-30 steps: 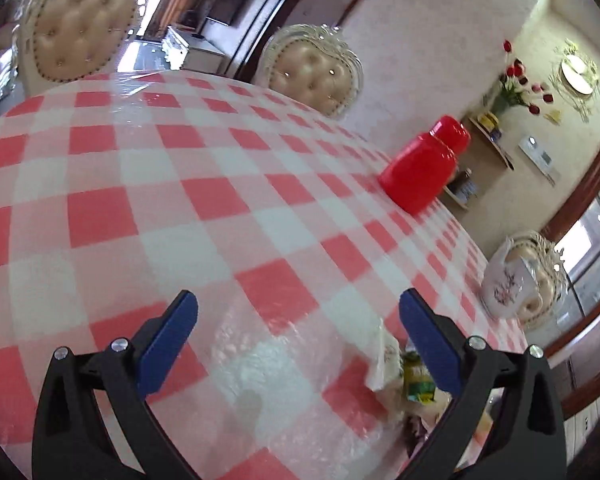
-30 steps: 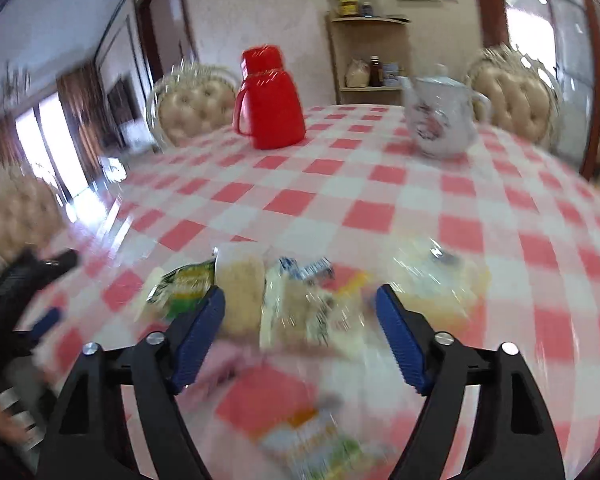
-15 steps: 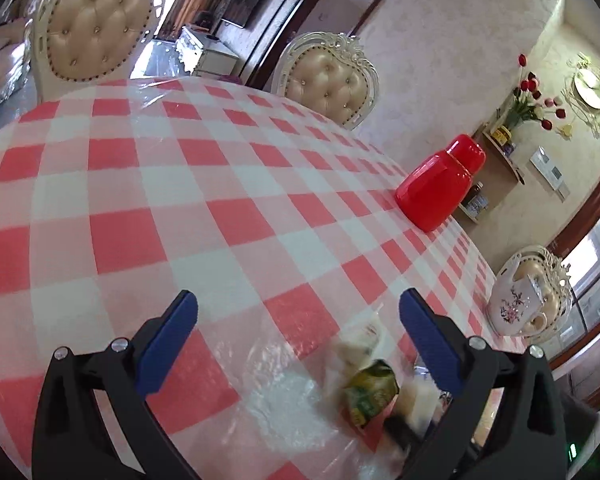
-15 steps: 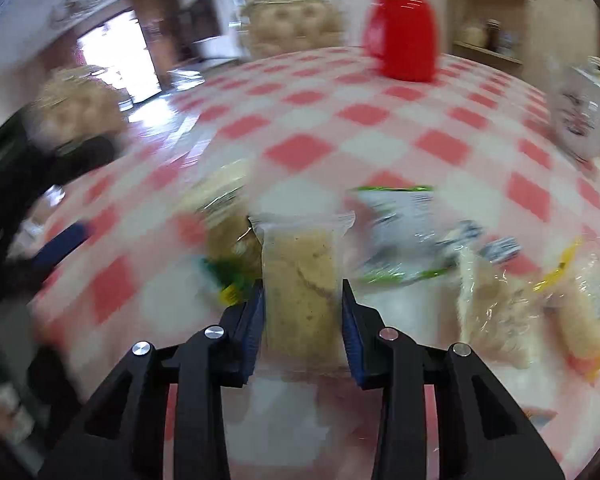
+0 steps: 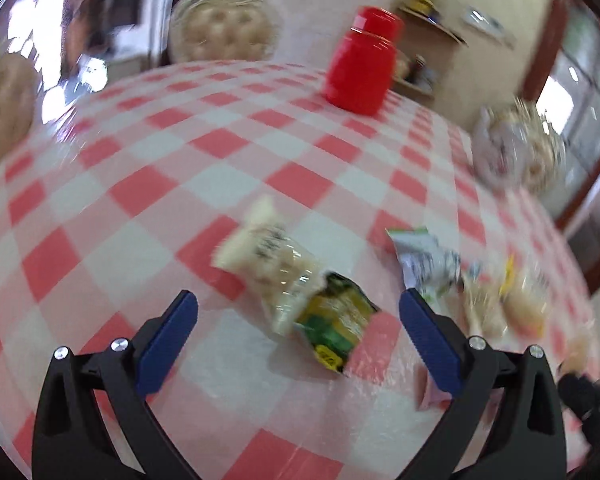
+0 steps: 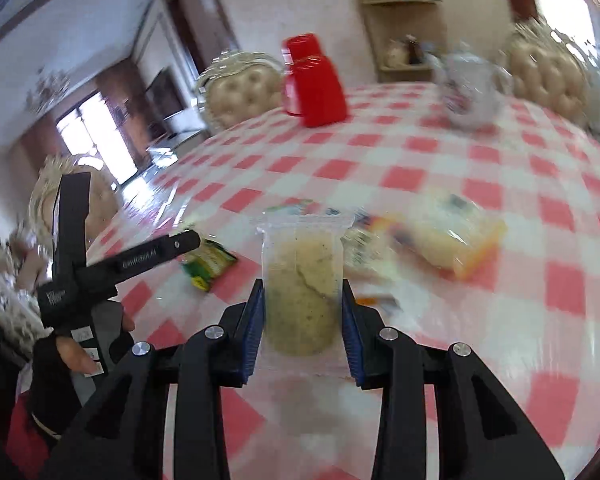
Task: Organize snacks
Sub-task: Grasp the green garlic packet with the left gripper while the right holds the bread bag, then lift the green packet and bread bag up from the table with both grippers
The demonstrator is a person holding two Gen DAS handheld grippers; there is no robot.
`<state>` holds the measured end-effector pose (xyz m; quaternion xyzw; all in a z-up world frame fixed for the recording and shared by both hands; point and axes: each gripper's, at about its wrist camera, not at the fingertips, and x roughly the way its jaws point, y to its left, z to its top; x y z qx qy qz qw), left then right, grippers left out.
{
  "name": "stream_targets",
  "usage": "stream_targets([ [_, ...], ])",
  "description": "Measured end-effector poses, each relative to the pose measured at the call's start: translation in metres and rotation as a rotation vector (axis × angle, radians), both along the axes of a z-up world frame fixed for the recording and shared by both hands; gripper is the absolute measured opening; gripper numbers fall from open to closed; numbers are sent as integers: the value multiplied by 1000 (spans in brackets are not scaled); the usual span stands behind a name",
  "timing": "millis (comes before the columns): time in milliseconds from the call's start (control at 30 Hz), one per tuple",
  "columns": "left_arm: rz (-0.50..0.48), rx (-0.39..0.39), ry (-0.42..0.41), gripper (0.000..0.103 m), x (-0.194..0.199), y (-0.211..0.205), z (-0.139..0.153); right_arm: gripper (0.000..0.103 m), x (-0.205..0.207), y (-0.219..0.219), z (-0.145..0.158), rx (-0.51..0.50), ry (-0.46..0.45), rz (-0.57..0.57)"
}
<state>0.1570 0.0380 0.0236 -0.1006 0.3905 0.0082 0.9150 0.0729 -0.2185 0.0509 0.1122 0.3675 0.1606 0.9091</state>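
Observation:
My right gripper [image 6: 302, 298] is shut on a clear packet holding a pale biscuit [image 6: 302, 280], lifted above the checked tablecloth. My left gripper [image 5: 298, 320] stands open over a green and yellow snack packet [image 5: 334, 326] and a pale cracker packet [image 5: 266, 258] lying on the cloth. To their right lie a green and white packet [image 5: 424, 262] and several blurred bread packets [image 5: 512, 304]. In the right wrist view the green and yellow packet [image 6: 208, 260] lies left of the held biscuit, and a yellow-edged bread packet [image 6: 450, 238] lies to its right.
A red thermos jug [image 5: 360, 66] stands at the far side of the round table [image 5: 112, 216], with a white teapot [image 5: 500, 152] to its right. Cushioned chairs [image 5: 224, 34] ring the table. A gloved hand [image 6: 66, 354] holds the left gripper at the table's left edge.
My right gripper shut on the biscuit packet and lifted it, swinging right. The left gripper rolled and moved so that the snack packets now lie between its open fingers.

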Motion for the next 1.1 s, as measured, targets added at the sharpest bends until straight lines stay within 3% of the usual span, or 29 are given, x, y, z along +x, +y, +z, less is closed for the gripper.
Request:
stream_targets([
  [200, -74, 128, -41, 101, 0, -27, -4, 36, -12, 2, -3, 20, 0, 20],
  [300, -97, 268, -122, 101, -10, -44, 6, 36, -17, 5, 1, 30, -16, 44],
  [400, -219, 315, -111, 101, -9, -64, 2, 36, -20, 7, 2, 41, -17, 54],
  [500, -279, 264, -43, 95, 3, -65, -5, 36, -21, 6, 3, 55, -15, 49],
  [600, -270, 129, 90, 78, 23, -44, -22, 36, -22, 7, 4, 52, -19, 45],
  [633, -256, 107, 86, 59, 24, -37, -22, 36, -22, 8, 4, 45, -20, 46],
  [667, -251, 139, 78, 36, 22, -35, -21, 36, -23, 9, 4, 37, -23, 47],
  [767, -236, 111, 69, 35, 17, -25, -20, 36, -25, 13, 6, 21, -38, 52],
  [1100, -240, 164, 5, 35, 1, -37, -5, 36, -19, 5, -3, 0, -29, -9],
])
